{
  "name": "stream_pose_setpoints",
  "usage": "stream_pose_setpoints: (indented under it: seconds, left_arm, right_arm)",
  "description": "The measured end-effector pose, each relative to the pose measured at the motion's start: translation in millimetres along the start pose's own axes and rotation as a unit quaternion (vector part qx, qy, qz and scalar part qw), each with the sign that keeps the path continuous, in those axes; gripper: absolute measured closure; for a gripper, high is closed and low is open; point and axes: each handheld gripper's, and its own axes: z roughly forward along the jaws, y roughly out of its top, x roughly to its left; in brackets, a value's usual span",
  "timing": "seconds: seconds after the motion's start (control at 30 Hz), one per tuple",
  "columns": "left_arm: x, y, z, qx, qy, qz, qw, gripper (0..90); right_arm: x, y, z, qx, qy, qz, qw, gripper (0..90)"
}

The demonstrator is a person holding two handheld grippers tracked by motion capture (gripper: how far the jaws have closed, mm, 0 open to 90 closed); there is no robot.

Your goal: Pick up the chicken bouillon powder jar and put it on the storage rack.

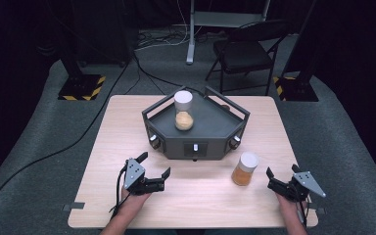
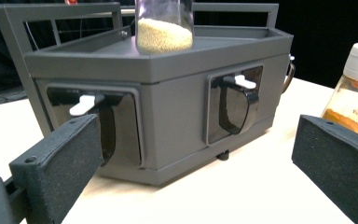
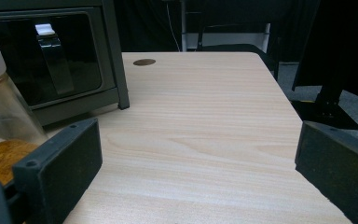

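Note:
A dark grey angular box [image 1: 196, 132] with a railed top stands at the table's middle. On its top stands a clear white-lidded jar [image 1: 183, 110] holding pale grains [image 2: 164, 35]. A second white-lidded jar [image 1: 245, 169] with orange-brown contents stands on the table right of the box's front. My left gripper [image 1: 154, 164] rests open near the front left, aimed at the box [image 2: 168, 102], with nothing between its jaws [image 2: 198, 163]. My right gripper [image 1: 282, 171] is open just right of the second jar [image 3: 0, 130], which sits beside its left jaw, and holds nothing [image 3: 200, 163].
The box front has recessed windows with white-tipped levers [image 2: 242, 82] and corner knobs [image 1: 154, 141]. A folding chair [image 1: 245, 49] and two stands with yellow-black bases [image 1: 81, 88] are beyond the table. A cable [image 1: 54, 152] runs over the floor at left. Bare tabletop [image 3: 205, 107] lies ahead of the right gripper.

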Motion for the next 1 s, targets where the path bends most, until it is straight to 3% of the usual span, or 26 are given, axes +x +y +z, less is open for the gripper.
stream_pose_setpoints:
  seconds: [0.33, 1.0]
  left_arm:
    - [5.6, -15.4, -2.9, 0.010, 0.007, -0.014, 0.9998, 1.4]
    - [12.5, -25.0, 3.7, 0.051, 0.019, -0.013, 0.9984, 1.3]
  right_arm:
    - [-0.4, 0.0, 0.1, 0.000, 0.000, 0.001, 1.0000, 0.0]
    - [-2.7, 1.2, 0.6, 0.003, 0.006, 0.004, 1.0000, 0.0]
